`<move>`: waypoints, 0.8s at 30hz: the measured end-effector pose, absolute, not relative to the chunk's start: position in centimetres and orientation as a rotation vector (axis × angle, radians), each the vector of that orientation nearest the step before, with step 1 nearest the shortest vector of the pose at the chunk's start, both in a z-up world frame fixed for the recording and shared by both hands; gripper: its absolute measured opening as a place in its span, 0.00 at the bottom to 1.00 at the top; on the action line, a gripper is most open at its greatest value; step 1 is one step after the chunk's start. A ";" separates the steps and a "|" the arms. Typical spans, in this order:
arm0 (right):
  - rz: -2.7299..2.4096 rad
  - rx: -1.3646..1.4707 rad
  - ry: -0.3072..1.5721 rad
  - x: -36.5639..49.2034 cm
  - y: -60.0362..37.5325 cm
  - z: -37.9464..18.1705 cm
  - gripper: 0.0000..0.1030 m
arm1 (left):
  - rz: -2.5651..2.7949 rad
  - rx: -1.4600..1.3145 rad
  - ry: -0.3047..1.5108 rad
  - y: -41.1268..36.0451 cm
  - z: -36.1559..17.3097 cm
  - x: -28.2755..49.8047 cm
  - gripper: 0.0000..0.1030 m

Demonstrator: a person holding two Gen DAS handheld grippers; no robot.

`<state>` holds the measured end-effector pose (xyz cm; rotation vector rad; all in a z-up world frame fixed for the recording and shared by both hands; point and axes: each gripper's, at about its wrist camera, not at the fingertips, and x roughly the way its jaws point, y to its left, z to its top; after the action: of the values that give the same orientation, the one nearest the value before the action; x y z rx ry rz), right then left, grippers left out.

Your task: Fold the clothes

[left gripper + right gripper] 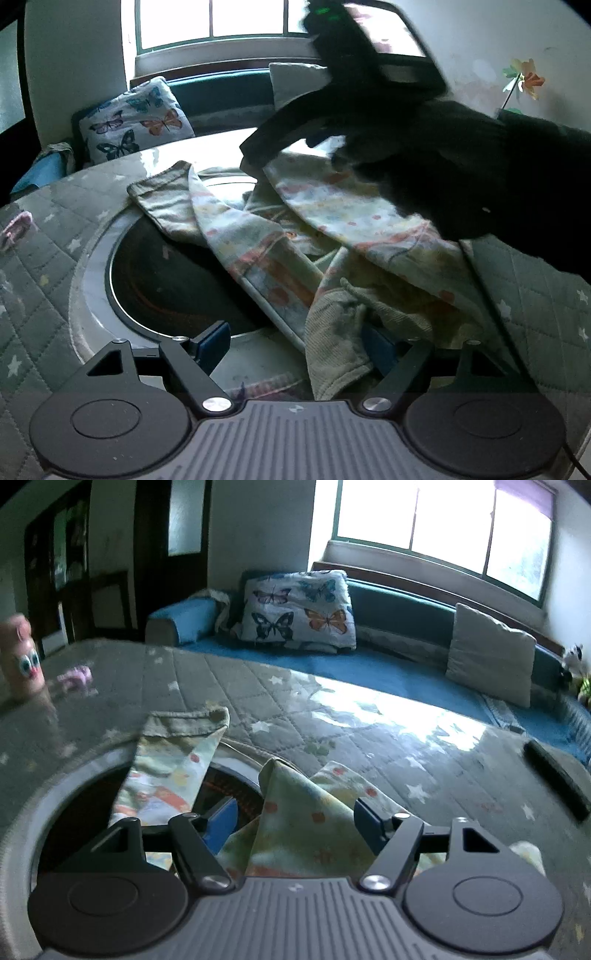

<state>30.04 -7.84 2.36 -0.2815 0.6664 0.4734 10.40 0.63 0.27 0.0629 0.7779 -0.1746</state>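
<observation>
A pale printed garment with ribbed cuffs lies crumpled over the round dark opening set in the quilted table. My left gripper is open, low over the table, with a ribbed cuff lying between its fingers. The other gripper and the dark-gloved arm reach over the garment from the right. In the right wrist view my right gripper is open, with a fold of the garment between its fingers. A sleeve stretches across the opening to the left.
The grey star-quilted table cover spreads around the opening. A pink bottle with eyes and a small pink toy stand far left. A dark flat object lies at right. A blue sofa with a butterfly pillow is behind.
</observation>
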 end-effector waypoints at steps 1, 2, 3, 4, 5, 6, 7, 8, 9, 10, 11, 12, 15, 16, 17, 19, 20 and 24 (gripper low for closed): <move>0.469 -0.300 0.668 30.4 -7.5 2.0 0.64 | -0.178 0.067 0.779 0.6 0.2 10.4 0.78; 0.459 -0.322 0.672 30.9 -7.0 1.6 0.62 | -0.180 0.070 0.781 0.6 0.1 10.4 0.78; 0.448 -0.342 0.675 31.2 -6.7 1.2 0.54 | -0.182 0.071 0.782 0.5 0.1 10.4 0.77; 0.437 -0.357 0.678 31.5 -6.5 0.9 0.51 | -0.184 0.071 0.783 0.5 0.0 10.4 0.77; 0.427 -0.370 0.680 31.7 -6.3 0.7 0.44 | -0.186 0.071 0.784 0.5 0.0 10.4 0.76; 0.417 -0.376 0.678 31.8 -6.3 0.6 0.34 | -0.187 0.072 0.784 0.5 0.0 10.3 0.76; 0.410 -0.379 0.675 31.8 -6.4 0.6 0.30 | -0.188 0.074 0.783 0.5 -0.1 10.3 0.76; 0.403 -0.382 0.674 31.7 -6.6 0.7 0.19 | -0.189 0.075 0.782 0.5 -0.1 10.3 0.76; 0.396 -0.381 0.674 31.7 -6.8 1.0 0.11 | -0.189 0.077 0.782 0.6 -0.1 10.3 0.76; 0.393 -0.373 0.672 31.6 -7.2 1.3 0.08 | -0.189 0.079 0.781 0.6 -0.1 10.3 0.76; 0.389 -0.360 0.666 31.5 -7.6 1.8 0.05 | -0.189 0.082 0.780 0.6 -0.2 10.3 0.76; 0.386 -0.348 0.661 31.3 -8.2 2.2 0.04 | -0.188 0.085 0.779 0.5 -0.2 10.4 0.76; 0.375 -0.319 0.642 30.4 -10.0 3.8 0.03 | -0.185 0.092 0.775 0.4 -0.3 10.3 0.76; 0.370 -0.313 0.634 30.0 -10.6 4.3 0.03 | -0.185 0.096 0.773 0.4 -0.3 10.3 0.75; 0.365 -0.308 0.625 29.6 -11.2 4.8 0.03 | -0.185 0.100 0.770 0.3 -0.3 10.3 0.75; 0.346 -0.294 0.602 28.6 -13.0 6.1 0.03 | -0.183 0.106 0.767 0.3 -0.4 10.3 0.75; 0.335 -0.287 0.591 28.1 -13.9 6.7 0.03 | -0.182 0.110 0.765 0.2 -0.4 10.3 0.75; 0.288 -0.260 0.545 25.6 -17.6 8.7 0.02 | -0.177 0.126 0.759 0.0 -0.3 10.1 0.75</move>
<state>25.62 -17.56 8.68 -0.2596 0.5447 0.2878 10.15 -0.04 -0.34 0.1259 0.7586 -0.1769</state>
